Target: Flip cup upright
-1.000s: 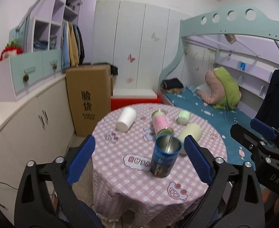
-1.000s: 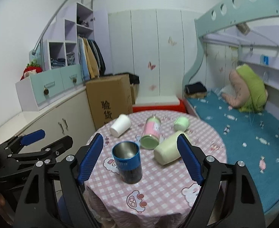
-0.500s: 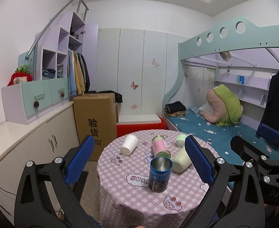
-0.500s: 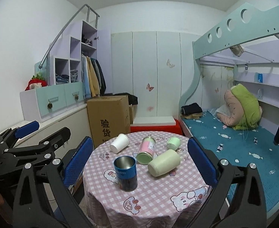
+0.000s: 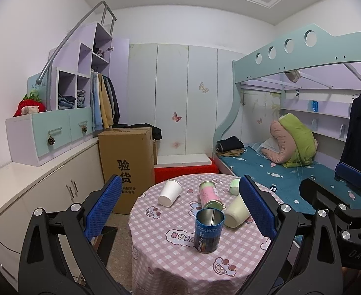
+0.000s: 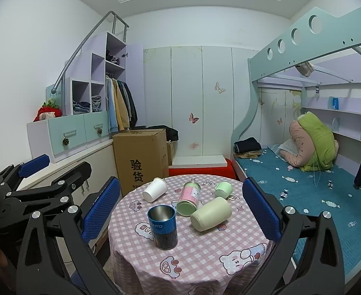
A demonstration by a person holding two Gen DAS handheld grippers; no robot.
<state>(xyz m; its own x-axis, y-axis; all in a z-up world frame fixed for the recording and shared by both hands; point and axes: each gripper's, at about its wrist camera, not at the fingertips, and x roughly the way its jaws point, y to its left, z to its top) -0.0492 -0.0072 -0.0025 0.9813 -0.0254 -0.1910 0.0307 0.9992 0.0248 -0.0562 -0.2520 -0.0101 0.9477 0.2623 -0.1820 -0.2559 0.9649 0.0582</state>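
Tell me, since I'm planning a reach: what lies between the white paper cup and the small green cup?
In both wrist views, the pink can lies on its side between the white paper cup and small green cup, touching neither.

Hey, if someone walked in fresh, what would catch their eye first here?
Probably the blue metal cup standing upright at the near side of the round pink-checked table, while the cream cup, pink tin and white paper cup lie tipped behind it. Both grippers hang back, jaws wide open.

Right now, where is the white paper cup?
The white paper cup lies on its side at the far left of the round table, left of the pink tin, near the cardboard box.
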